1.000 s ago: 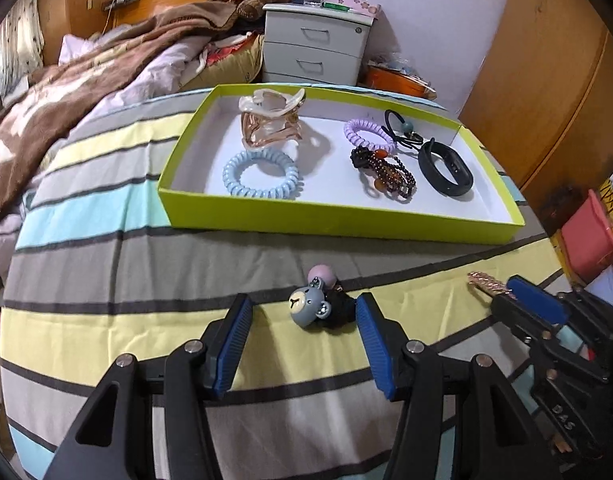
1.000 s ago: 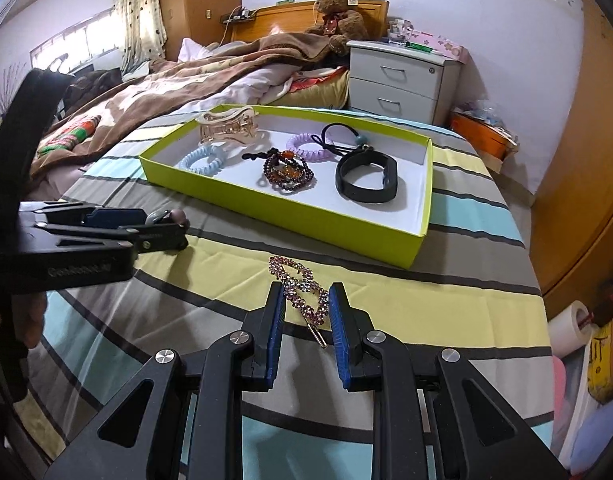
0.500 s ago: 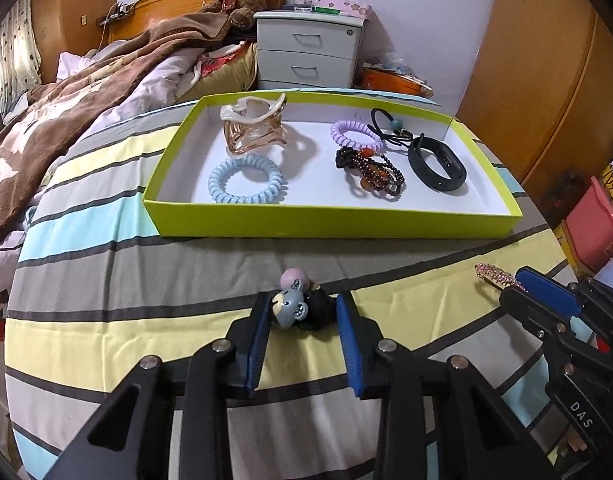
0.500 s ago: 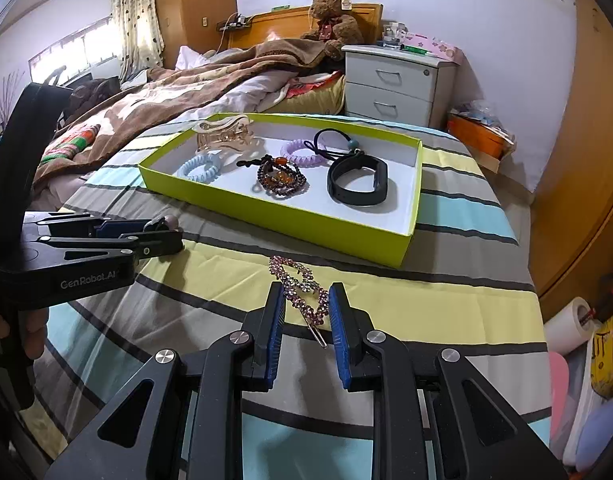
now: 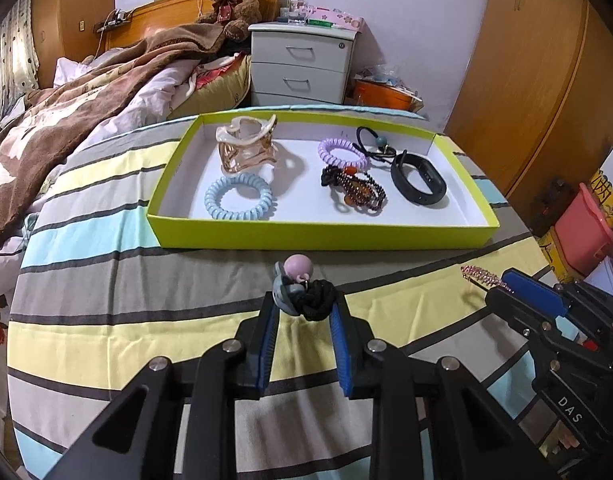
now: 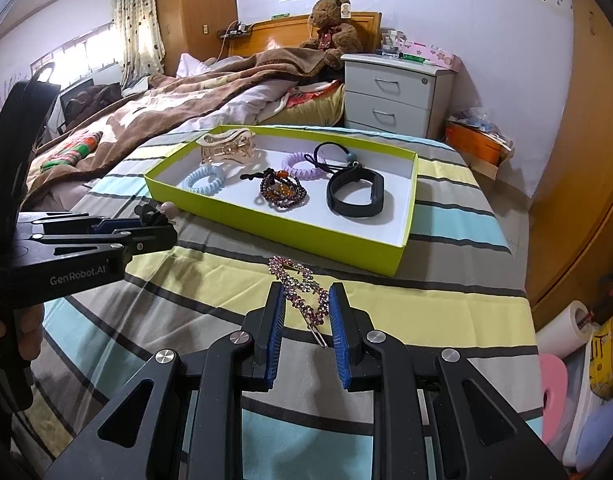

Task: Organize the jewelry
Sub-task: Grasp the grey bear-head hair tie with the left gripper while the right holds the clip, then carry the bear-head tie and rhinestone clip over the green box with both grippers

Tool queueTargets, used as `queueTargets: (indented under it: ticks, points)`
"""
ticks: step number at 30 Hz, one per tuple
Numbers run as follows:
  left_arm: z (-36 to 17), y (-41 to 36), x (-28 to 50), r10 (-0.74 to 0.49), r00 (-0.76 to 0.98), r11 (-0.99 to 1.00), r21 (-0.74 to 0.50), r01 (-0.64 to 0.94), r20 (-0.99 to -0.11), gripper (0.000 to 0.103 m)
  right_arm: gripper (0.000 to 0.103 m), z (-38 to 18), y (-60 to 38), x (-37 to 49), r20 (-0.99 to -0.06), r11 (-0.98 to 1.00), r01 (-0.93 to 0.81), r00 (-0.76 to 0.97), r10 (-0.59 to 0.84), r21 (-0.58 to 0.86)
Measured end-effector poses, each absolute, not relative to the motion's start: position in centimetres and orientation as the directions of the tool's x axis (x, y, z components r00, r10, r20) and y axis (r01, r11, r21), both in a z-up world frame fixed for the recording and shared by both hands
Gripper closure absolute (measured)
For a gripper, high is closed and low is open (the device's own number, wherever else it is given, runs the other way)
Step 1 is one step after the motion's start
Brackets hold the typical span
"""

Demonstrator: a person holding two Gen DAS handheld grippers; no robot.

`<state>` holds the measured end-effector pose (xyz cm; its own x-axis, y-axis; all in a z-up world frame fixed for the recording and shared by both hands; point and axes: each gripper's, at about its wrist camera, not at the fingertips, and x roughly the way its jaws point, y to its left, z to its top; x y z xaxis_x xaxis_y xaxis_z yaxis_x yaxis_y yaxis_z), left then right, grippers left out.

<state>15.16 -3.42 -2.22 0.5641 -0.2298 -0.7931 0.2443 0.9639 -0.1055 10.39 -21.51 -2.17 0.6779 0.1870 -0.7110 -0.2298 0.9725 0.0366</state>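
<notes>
Left wrist view, going left to right: your brown blanket (image 5: 78,120) lies heaped on the bed at the far left, and the striped cloth (image 5: 106,280) covers the table beside it. Your left tongs (image 5: 304,312) are closing on the hair tie (image 5: 302,292) with its grey bear charm and pink ball; both blue pads already press its sides, just short of the green tray (image 5: 306,236). Inside that tray you have a blue coil tie (image 5: 239,202), a clear claw clip (image 5: 246,148), a lilac coil tie (image 5: 341,153), a beaded bracelet (image 5: 356,190), a black elastic (image 5: 372,148) and a black wristband (image 5: 417,180). Farther right, your right tongs (image 5: 494,286) reach in with a rhinestone hair clip (image 5: 480,276) poking past the tips. From the right wrist view, that clip (image 6: 302,292) sits between the narrowly spaced pads, apparently pinched, though whether it is lifted clear of the cloth is hard to say.
</notes>
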Motion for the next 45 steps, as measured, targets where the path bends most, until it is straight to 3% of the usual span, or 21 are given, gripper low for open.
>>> queueTargets:
  ticks: [23,45]
  points:
    - [2.4,-3.4,17.6,-0.286,0.616,0.952,-0.144,0.270,-0.734,0.076,0.080,1.7,-22.0,13.1,-0.660,0.979,-0.205,0.732,0.167,0.021]
    - [-0.6,-5.5,25.0,-0.299,0.539,0.951,-0.195,0.242,-0.788,0.076,0.080,-2.3,-22.7,19.3,-0.766,0.971,-0.241,0.625,0.153,-0.002]
